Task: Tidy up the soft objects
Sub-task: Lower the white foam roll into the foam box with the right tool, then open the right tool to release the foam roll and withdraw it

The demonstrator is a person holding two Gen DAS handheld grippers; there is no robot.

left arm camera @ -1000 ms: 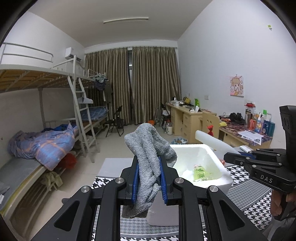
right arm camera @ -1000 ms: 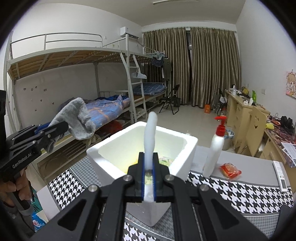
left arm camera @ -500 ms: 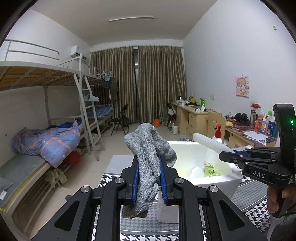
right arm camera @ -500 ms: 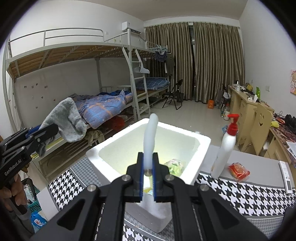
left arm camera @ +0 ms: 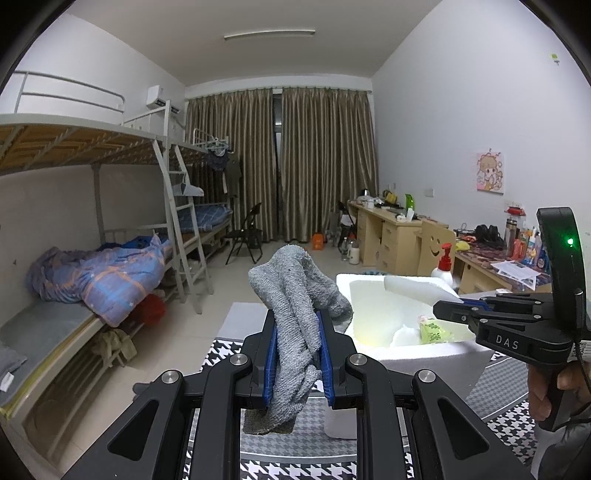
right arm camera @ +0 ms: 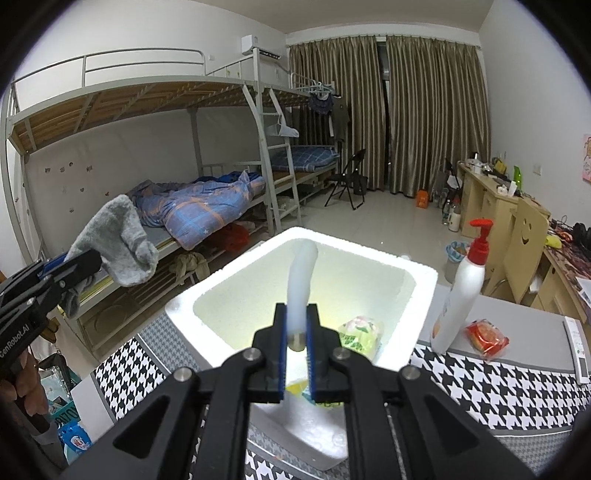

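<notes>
Remote control [right arm camera: 577, 349] cropped at edge

Dorm room vibes: metal bunk beds [left arm camera: 92, 155] along the left wall, brown curtains [left arm camera: 280, 166] drawn at the far end, wooden desks [left arm camera: 384, 229] on the right, pale tiled floor [right arm camera: 391, 214], ceiling tube light [left arm camera: 269, 34].

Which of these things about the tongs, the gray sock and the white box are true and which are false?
1. The left tongs grip a gray sock. True.
2. The right tongs are open and hold nothing. False: they are shut on a white foam strip.
3. The white foam box is empty. False: a green packet lies inside.
4. A white pump bottle with a red top stands beside the box. True.
5. The sock is already in the box. False: it hangs in the tongs, off to the side of the box.
</notes>
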